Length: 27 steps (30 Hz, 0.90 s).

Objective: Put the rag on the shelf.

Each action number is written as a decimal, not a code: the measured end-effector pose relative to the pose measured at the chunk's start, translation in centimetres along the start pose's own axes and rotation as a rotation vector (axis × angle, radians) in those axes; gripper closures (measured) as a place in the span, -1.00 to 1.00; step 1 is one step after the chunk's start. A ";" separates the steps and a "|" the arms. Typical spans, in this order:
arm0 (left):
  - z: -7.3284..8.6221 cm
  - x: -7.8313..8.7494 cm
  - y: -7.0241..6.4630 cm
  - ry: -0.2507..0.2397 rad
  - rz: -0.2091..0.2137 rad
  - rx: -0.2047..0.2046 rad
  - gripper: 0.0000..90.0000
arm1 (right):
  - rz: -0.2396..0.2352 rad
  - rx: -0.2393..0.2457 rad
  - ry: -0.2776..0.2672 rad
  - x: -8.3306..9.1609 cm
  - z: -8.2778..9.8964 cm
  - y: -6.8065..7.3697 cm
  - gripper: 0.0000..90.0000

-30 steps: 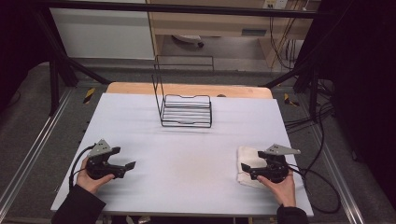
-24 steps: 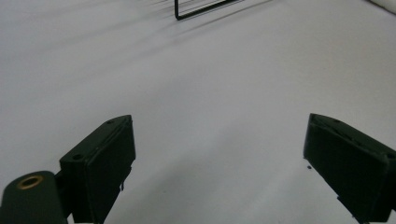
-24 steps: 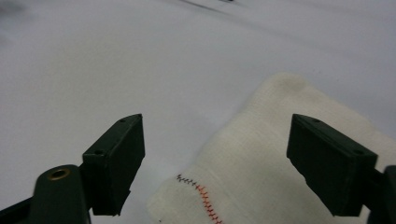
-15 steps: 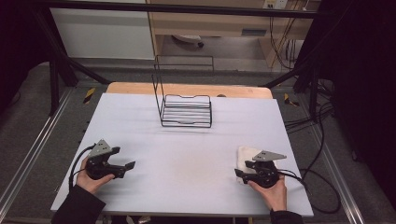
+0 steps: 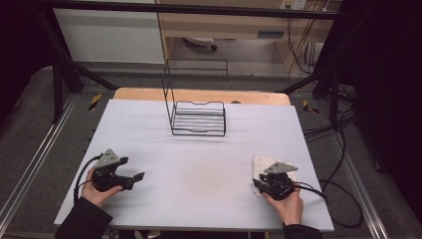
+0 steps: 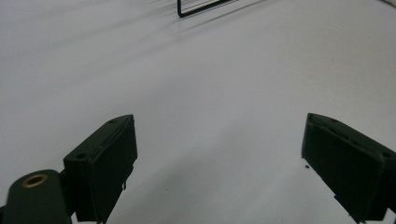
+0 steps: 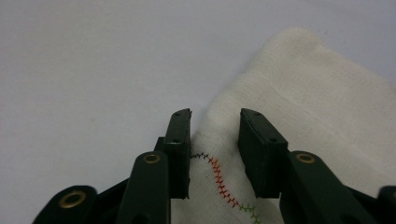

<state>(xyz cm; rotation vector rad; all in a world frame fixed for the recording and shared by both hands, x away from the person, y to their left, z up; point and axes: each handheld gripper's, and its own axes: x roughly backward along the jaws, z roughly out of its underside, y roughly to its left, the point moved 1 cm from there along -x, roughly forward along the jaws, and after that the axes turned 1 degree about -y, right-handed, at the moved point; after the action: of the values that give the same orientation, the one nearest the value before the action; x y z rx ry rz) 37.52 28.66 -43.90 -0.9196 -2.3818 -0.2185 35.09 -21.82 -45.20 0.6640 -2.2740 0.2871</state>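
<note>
**Right gripper closing on the corner of a folded cloth**

High view: I see the white table (image 5: 199, 149) with a black wire rack (image 5: 198, 118) standing near its far edge, well apart from both hands. My left gripper (image 5: 134, 177) rests at the near left of the table, held in the left hand (image 5: 97, 191). My right gripper (image 5: 261, 184) sits at the near right, on the near-left part of a cream cloth (image 5: 259, 167) that lies flat on the table; the right hand (image 5: 286, 204) holds it from behind.

Left gripper view: the left gripper (image 6: 219, 154) has its jaws spread wide over bare table, with nothing between them. A corner of the wire rack (image 6: 201, 7) shows at the top edge.

Right gripper view: the right gripper (image 7: 215, 121) has its jaws drawn to a narrow gap and they have just been closing. A bunched fold of the cloth (image 7: 303, 102) rises between them, with a line of red, green and dark stitching (image 7: 219, 179) running through the gap. The left pad touches the fabric; I cannot tell whether both pads already press it firmly.
</note>
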 end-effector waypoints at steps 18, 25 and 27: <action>-0.1 0.1 0.1 -0.004 -0.003 0.004 -0.76 | -0.040 -0.071 -0.031 0.5 -1.0 -0.3 0.88; -0.1 0.1 0.1 -0.001 -0.004 0.001 -0.75 | -0.105 -0.081 -0.070 0.7 -1.8 0.2 0.88; -0.1 0.1 0.1 0.000 -0.004 0.000 -0.75 | -0.127 -0.085 -0.077 0.6 -2.0 0.6 0.88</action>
<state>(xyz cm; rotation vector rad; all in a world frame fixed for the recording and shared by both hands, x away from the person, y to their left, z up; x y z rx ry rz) 37.55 28.75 -43.80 -0.9146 -2.3841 -0.2195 35.57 -20.73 -43.32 0.7837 -2.2906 0.1051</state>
